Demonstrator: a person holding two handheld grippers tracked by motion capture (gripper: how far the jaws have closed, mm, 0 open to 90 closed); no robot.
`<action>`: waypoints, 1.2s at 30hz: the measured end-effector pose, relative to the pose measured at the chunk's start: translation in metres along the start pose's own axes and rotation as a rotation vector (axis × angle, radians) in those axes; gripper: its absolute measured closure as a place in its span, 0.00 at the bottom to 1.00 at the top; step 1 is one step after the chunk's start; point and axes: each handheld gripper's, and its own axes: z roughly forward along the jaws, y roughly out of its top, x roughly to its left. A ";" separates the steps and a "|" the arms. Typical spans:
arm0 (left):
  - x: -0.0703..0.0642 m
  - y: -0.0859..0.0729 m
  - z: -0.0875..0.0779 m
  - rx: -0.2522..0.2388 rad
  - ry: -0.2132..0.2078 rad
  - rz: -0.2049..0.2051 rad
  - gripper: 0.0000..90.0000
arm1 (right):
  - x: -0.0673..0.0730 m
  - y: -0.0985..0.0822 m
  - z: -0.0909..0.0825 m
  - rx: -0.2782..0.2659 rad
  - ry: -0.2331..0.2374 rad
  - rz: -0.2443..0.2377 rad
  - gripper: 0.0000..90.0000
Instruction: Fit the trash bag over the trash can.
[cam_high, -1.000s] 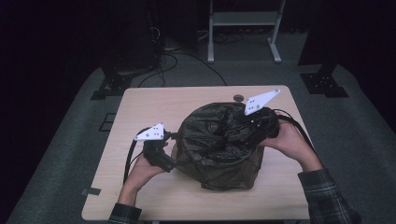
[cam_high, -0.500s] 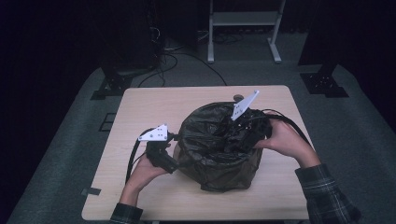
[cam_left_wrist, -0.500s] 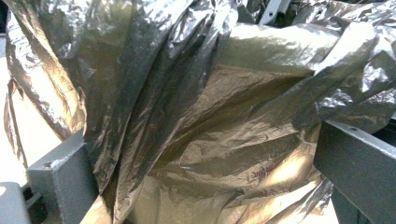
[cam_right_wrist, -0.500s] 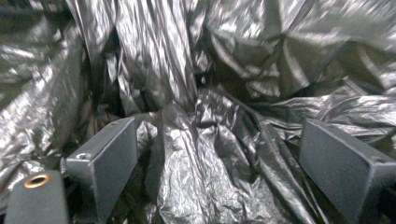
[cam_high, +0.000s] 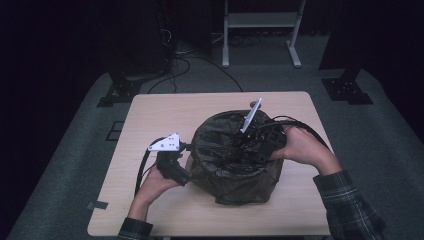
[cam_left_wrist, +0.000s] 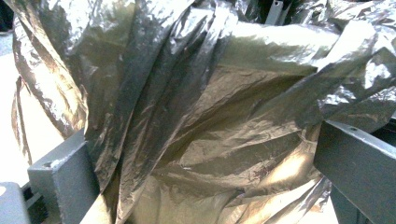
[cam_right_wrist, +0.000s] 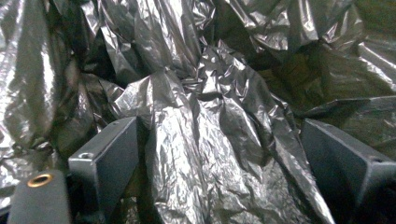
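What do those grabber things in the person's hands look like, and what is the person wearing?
Each gripper, left and right, is black with two flat dark-grey jaws, a screw hole near each tip. A pale three-cornered plate sits on top, and a black cable trails off. The sleeves are dark plaid.

The bin (cam_high: 235, 172), lined with a crumpled dark plastic bag (cam_high: 225, 150), blocks the middle of the table (cam_high: 165, 107). Bare tabletop lies open along the upper edge of the table, down its left side and across the lower right corner. In the right gripper view, folds of bag (cam_right_wrist: 201, 107) crowd the gap between the jaws. In the left gripper view, bag (cam_left_wrist: 196, 116) fills the way ahead.
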 end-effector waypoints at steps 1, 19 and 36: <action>0.000 0.000 0.000 0.000 0.001 0.000 0.00 | 0.000 0.001 0.000 0.011 -0.001 -0.003 0.14; -0.001 0.002 -0.002 -0.015 -0.003 0.002 0.00 | 0.004 0.040 -0.023 -0.169 -0.045 -0.050 0.13; -0.002 0.003 -0.005 -0.031 -0.011 0.008 0.00 | -0.008 0.084 0.012 -0.181 -0.040 -0.062 0.12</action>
